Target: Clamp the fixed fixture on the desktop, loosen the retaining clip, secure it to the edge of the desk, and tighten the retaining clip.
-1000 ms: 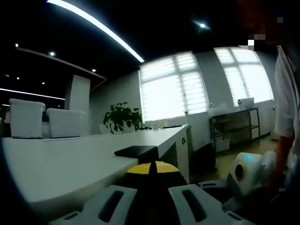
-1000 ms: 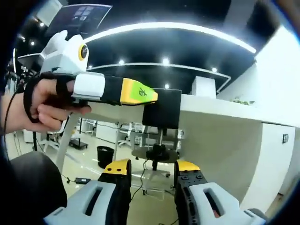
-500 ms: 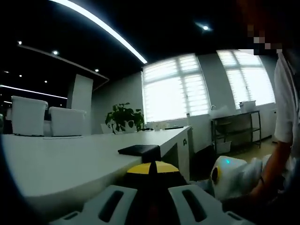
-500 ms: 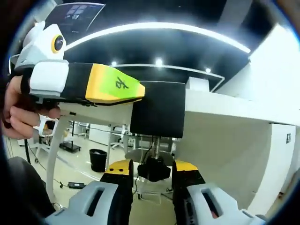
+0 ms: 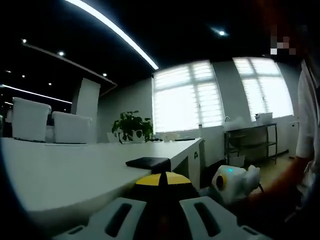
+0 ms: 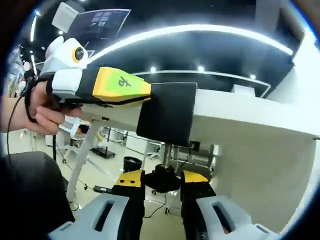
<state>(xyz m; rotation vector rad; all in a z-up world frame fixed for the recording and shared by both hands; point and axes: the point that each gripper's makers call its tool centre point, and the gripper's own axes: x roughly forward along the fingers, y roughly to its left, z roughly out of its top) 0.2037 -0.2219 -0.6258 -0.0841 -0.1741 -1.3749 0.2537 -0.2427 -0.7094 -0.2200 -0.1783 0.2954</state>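
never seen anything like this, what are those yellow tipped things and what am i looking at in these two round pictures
A person holds a two-jaw gripper in each hand, and a fisheye camera rides on each one. The left gripper view looks along a white desk. Its yellow-tipped jaws are closed on a black clamp fixture that sits on the desk edge.

The right gripper view looks up from below the desk. There the left gripper comes in from the left, held by a hand and pinching the top of the black fixture. Under the fixture hangs a threaded screw with a black knob. The right gripper has one jaw on each side of that knob; I cannot tell whether it grips it. A potted plant stands far back.
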